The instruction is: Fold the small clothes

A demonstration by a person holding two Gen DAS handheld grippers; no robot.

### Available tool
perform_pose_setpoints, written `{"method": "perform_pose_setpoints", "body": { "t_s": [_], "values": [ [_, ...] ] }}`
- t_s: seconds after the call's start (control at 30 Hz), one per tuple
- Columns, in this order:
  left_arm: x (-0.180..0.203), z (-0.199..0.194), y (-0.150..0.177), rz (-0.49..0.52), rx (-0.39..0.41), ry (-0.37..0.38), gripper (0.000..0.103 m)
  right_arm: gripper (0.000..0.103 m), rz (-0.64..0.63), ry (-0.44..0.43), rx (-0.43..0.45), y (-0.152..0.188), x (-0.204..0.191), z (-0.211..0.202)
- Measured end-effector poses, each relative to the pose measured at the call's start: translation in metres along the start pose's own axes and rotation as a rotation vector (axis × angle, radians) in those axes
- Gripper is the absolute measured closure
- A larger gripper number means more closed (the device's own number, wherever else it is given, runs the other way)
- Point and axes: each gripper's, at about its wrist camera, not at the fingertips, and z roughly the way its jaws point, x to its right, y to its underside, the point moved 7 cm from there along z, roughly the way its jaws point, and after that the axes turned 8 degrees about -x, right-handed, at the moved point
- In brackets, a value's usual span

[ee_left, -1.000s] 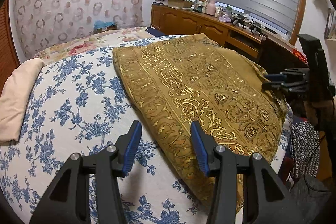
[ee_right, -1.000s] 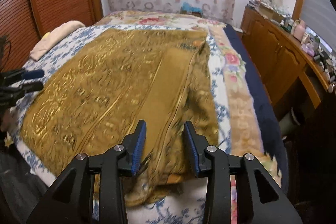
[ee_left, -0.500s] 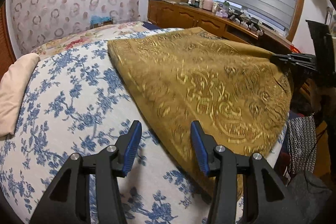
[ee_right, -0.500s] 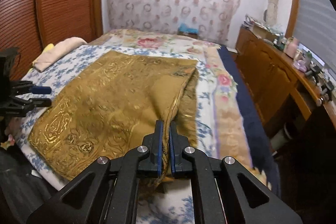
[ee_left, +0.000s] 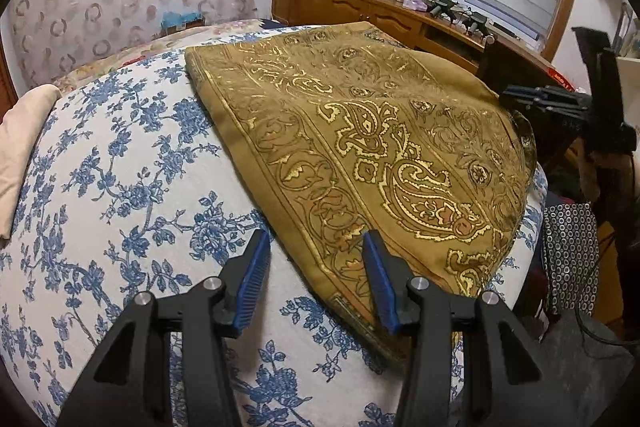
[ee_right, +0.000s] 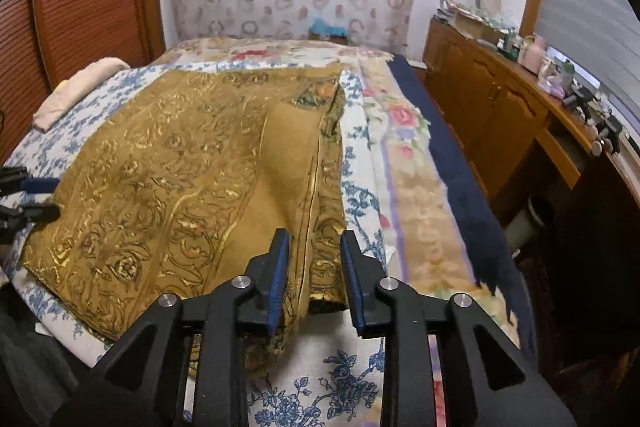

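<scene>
A gold patterned cloth (ee_left: 360,147) lies spread on the bed's blue-flowered sheet (ee_left: 120,187). My left gripper (ee_left: 316,247) hovers open over its near corner; the cloth's edge runs under the right finger and nothing is pinched. In the right wrist view the same cloth (ee_right: 180,179) has a fold ridge running toward my right gripper (ee_right: 314,247). That gripper's jaws are opening, the folded edge lies loose between them, and the pads stand clear of it. Each gripper shows in the other's view: the right gripper (ee_left: 532,99) at the cloth's far edge, the left gripper (ee_right: 40,199) at the picture's left.
A cream folded cloth (ee_right: 76,91) lies at the bed's far left. A flowered blanket with a navy border (ee_right: 416,187) covers the bed's right side. A cluttered wooden sideboard (ee_right: 500,99) runs along the wall beyond it. Louvred wooden doors (ee_right: 80,7) stand to the left.
The right gripper shut on the cloth's folded edge half a second ago and has since parted its jaws, leaving the fold lying loose. The left gripper stayed open over the near corner.
</scene>
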Motion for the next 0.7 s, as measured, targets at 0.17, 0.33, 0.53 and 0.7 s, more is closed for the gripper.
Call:
{"method": "perform_pose_setpoints", "body": {
  "t_s": [0.17, 0.33, 0.53, 0.7],
  "values": [
    [0.002, 0.000, 0.002, 0.004, -0.002, 0.001, 0.056, 0.055, -0.054, 0.013, 0.044, -0.007, -0.016, -0.014],
    [0.009, -0.005, 0.011, 0.010, -0.005, 0.057, 0.056, 0.053, -0.093, -0.049, 0.040, -0.010, -0.042, -0.017],
    [0.021, -0.012, 0.023, 0.029, -0.028, 0.117, 0.071, 0.045, -0.122, -0.139, 0.016, -0.002, -0.069, -0.010],
    [0.029, -0.021, 0.016, 0.051, -0.017, 0.142, 0.100, 0.044, -0.137, -0.193, -0.016, 0.008, -0.087, 0.000]
  ]
}}
